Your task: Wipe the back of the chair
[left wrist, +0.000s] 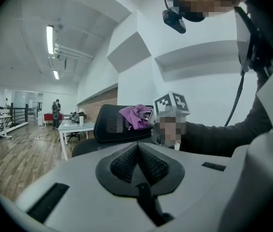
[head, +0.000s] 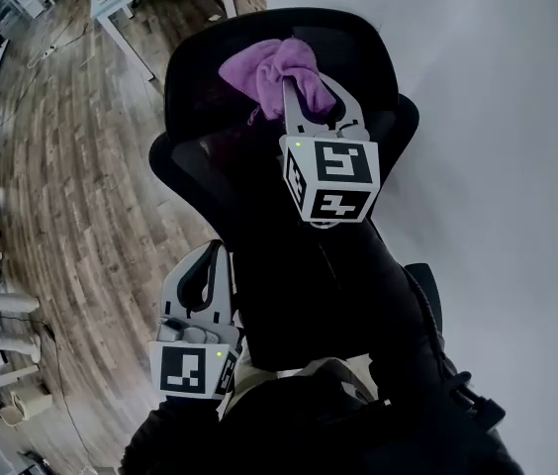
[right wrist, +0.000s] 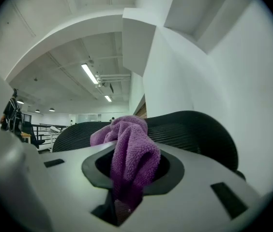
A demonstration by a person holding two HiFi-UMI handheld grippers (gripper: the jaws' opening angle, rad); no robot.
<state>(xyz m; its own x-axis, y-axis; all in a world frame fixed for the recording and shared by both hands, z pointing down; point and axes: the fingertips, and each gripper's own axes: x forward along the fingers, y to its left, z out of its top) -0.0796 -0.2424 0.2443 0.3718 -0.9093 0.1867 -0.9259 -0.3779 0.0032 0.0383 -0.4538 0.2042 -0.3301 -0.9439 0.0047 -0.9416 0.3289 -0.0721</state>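
Head view: fuzzy purple cloth [head: 277, 72] on mesh chair [head: 210, 166].

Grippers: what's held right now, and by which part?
Right gripper is shut on the purple cloth, pinching a bunched fold; the rest spills forward on the chair back. Left gripper is shut and empty.

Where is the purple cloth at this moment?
The purple cloth is upper centre in the head view, clamped in the right gripper and held at the top edge of the black chair back.
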